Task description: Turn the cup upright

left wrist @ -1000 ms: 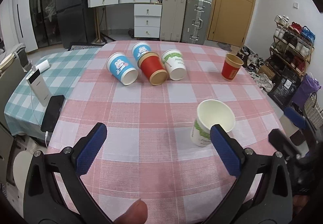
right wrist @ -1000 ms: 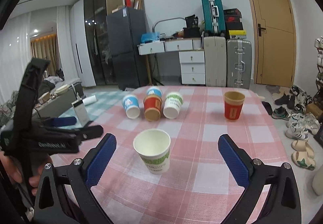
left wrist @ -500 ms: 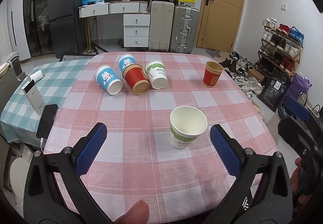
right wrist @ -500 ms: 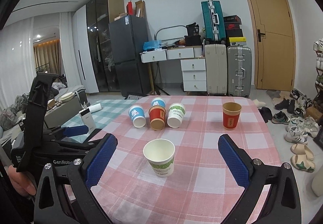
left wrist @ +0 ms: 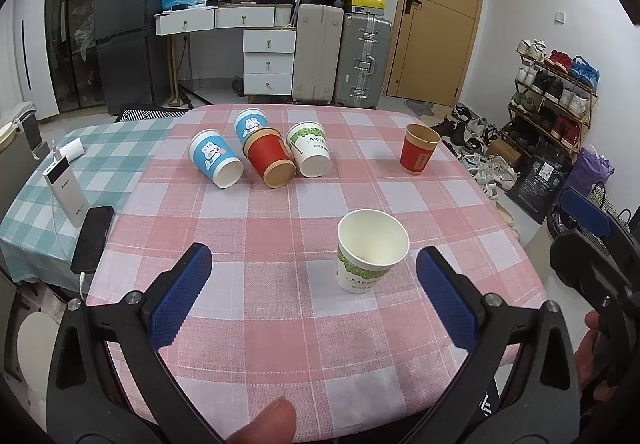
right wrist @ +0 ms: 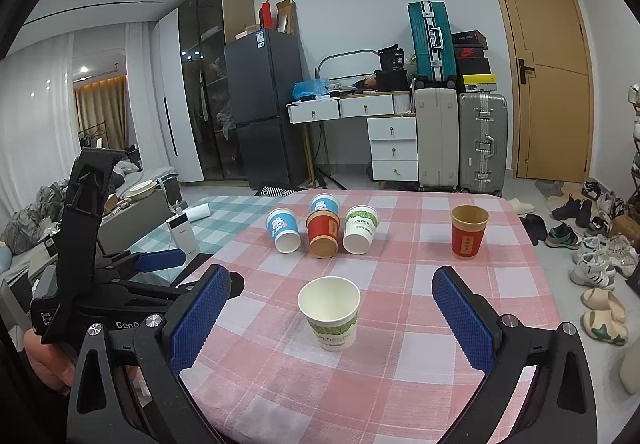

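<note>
A white-and-green paper cup (left wrist: 370, 250) stands upright near the front of the pink checked table (left wrist: 256, 228); it also shows in the right wrist view (right wrist: 331, 313). A red cup (left wrist: 418, 154) stands upright at the far right. Several cups lie on their sides at the back: a blue bunny cup (left wrist: 216, 163), a second blue cup (left wrist: 250, 124), a red cup (left wrist: 270, 160) and a white-green cup (left wrist: 310, 150). My left gripper (left wrist: 314, 300) is open and empty, short of the front cup. My right gripper (right wrist: 332, 320) is open and empty, level with that cup.
A power bank (left wrist: 66, 190) and a black phone (left wrist: 93, 238) lie on the teal checked cloth at the left. Suitcases (left wrist: 362, 60), drawers and a fridge stand behind the table. A shoe rack (left wrist: 554, 84) and shoes are on the right.
Both grippers have pulled back and risen from the table. The front white-green cup now sits farther away and stands free between the open jaws.
</note>
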